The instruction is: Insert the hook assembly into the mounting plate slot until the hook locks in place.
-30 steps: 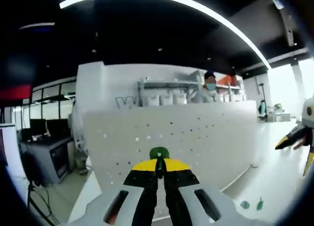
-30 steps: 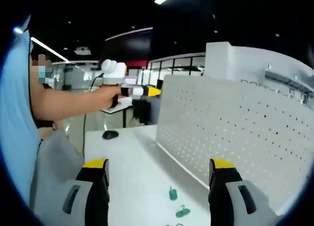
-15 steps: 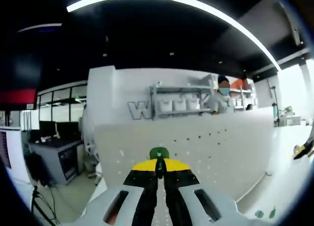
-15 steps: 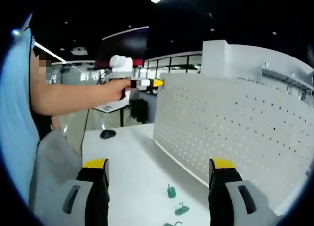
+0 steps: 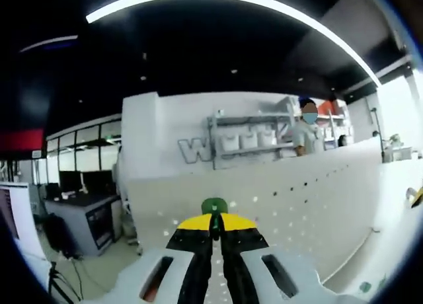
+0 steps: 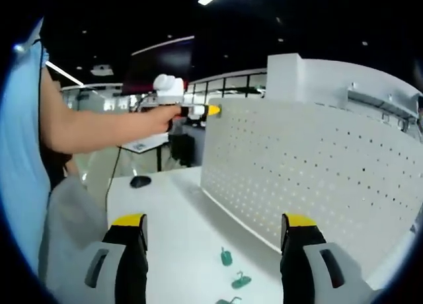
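Left gripper [image 6: 213,110], seen in right gripper view, has risen and advanced to the top edge of the white perforated mounting plate [image 6: 317,178]. In left gripper view the plate's top edge now sits nearer. Small green plastic hooks [image 6: 232,277] on the white bench [image 6: 172,231] appear shifted slightly left.

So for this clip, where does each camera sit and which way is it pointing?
Left gripper view: rides the left gripper, raised near the white pegboard, jaws shut on a green hook.
Right gripper view: rides the right gripper, jaws open, low over the white table, facing the pegboard and spare green hooks; the person's arm shows.
Shared: the pegboard; the left gripper appears in the right gripper view.
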